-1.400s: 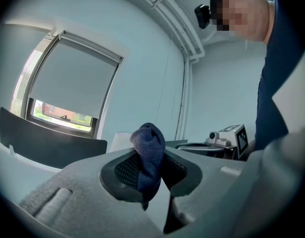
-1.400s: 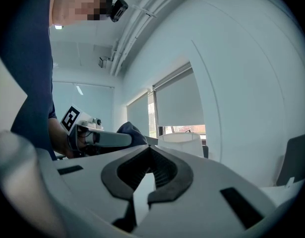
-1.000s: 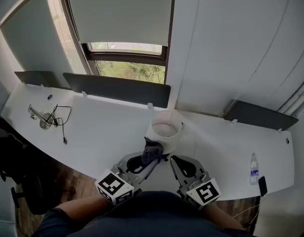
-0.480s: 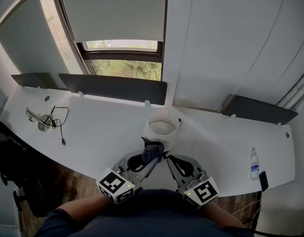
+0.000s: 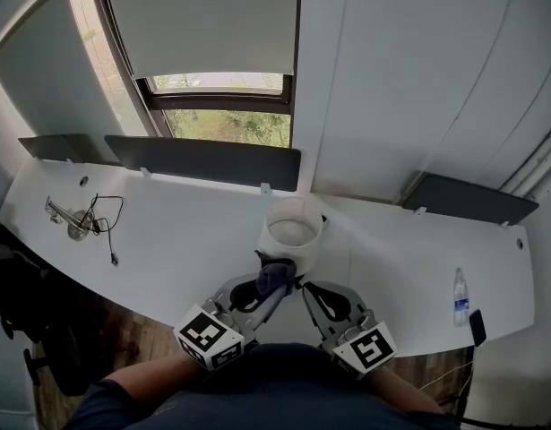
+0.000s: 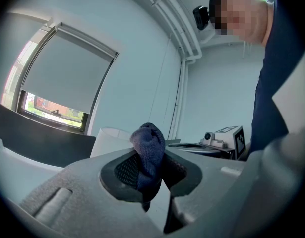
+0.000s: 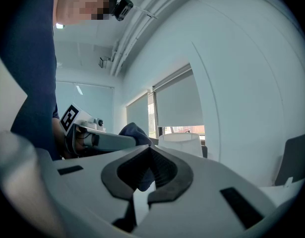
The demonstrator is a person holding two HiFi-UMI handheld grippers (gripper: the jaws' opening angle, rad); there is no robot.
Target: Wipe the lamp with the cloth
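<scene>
Little has been moved since: the dark blue fabric cloth (image 6: pixel 148 139) is pinched in the left claw (image 6: pixel 150 165), the right claw (image 7: pixel 150 148) is pressed together, and the white drum-shaded lamp (image 5: pixel 296 231) just ahead is judged unwiped.

Count: one left gripper (image 5: pixel 277 285), one right gripper (image 5: pixel 305 288), one cloth (image 5: pixel 275 274), one lamp (image 5: pixel 296 233), one bottle (image 5: pixel 460 298), one cable (image 5: pixel 111 219), three dark panels (image 5: pixel 203 160).

- Daylight enters through the clear glass window strip (image 5: pixel 223 125) at twelve o'clock in the head view, and the room is evenly bright.
- The curved white desk (image 5: pixel 185 231) carries only soft, faint shadows.
- Both gripper views are fisheye, with black corners and bowed wall lines.
- There the dark blue cloth (image 6: pixel 148 152) is sharp, while the six o'clock foreground blurs.
</scene>
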